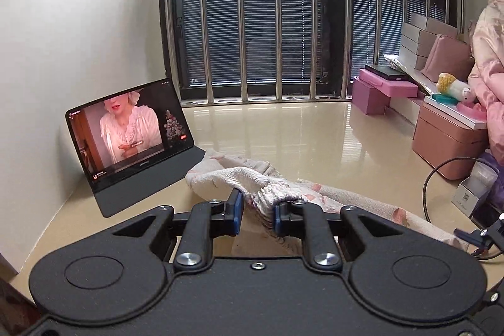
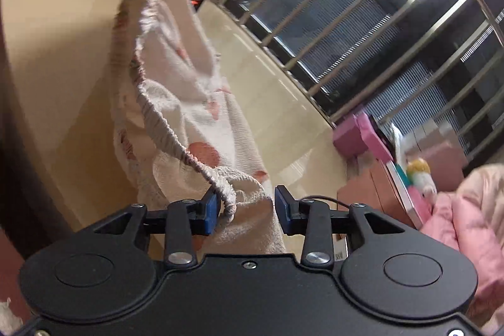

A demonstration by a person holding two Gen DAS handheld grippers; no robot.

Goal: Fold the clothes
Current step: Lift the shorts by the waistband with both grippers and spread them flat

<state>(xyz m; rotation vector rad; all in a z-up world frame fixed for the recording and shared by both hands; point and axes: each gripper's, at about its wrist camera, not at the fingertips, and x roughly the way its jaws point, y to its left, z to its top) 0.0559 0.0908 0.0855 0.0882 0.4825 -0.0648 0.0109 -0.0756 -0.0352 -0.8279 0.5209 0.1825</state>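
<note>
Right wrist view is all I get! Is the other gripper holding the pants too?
Observer: Yes, the left gripper has the pajama pants by the elastic waistband, between its pads.
Operator: What's that dark thing by the wall?
Observer: A tablet, propped up, showing a video of a woman in a white blouse.
Operator: Are the pants all up in the air?
Observer: No, part of them lies on the beige ledge.

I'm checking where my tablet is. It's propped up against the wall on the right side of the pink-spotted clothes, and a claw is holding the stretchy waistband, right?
Nearly. The tablet is propped against the wall on the left side of the pink-spotted clothes, not the right; the left wrist view shows it. The left claw does have the stretchy waistband between its fingers.
</note>
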